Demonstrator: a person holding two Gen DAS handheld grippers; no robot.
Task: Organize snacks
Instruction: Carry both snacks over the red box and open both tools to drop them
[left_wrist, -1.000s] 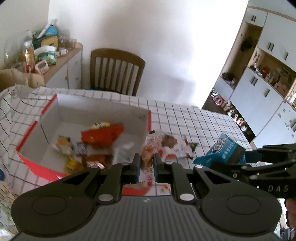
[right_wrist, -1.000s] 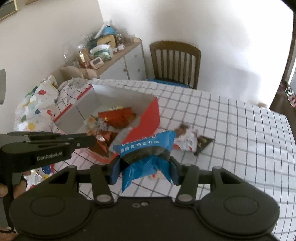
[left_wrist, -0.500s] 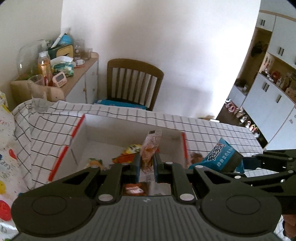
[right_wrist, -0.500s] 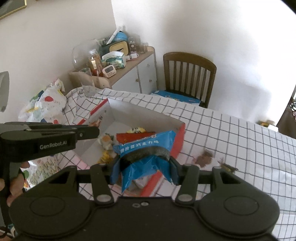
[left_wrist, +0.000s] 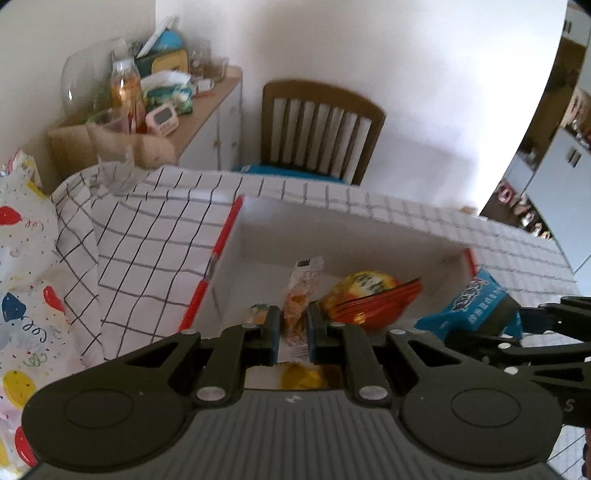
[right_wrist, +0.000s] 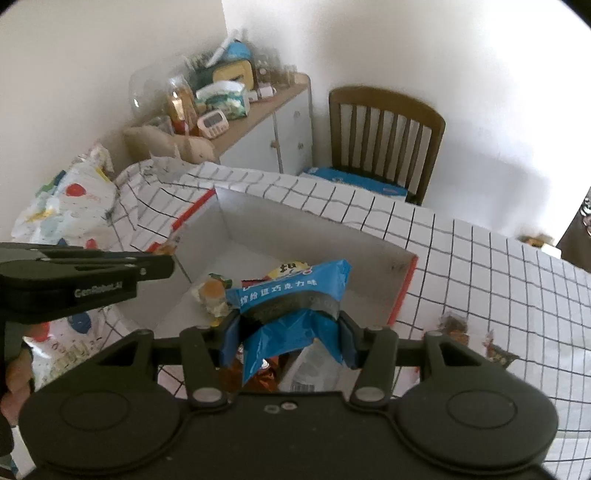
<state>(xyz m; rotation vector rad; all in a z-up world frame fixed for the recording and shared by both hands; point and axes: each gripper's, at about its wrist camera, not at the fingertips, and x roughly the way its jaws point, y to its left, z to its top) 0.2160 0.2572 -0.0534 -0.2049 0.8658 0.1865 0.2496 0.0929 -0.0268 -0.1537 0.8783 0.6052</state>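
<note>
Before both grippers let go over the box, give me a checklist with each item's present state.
1. Left gripper clamped on the slim snack packet: ok.
2. Right gripper clamped on the blue snack bag: ok.
3. Slim packet above the open box: ok.
4. Blue bag above the box interior: ok in the right wrist view.
5. Free floor space in the box for both: ok, bare patch at the back.
6. All table snacks collected: not ok, dark wrappers remain outside.

Black claw, silver screws, white lettering
</note>
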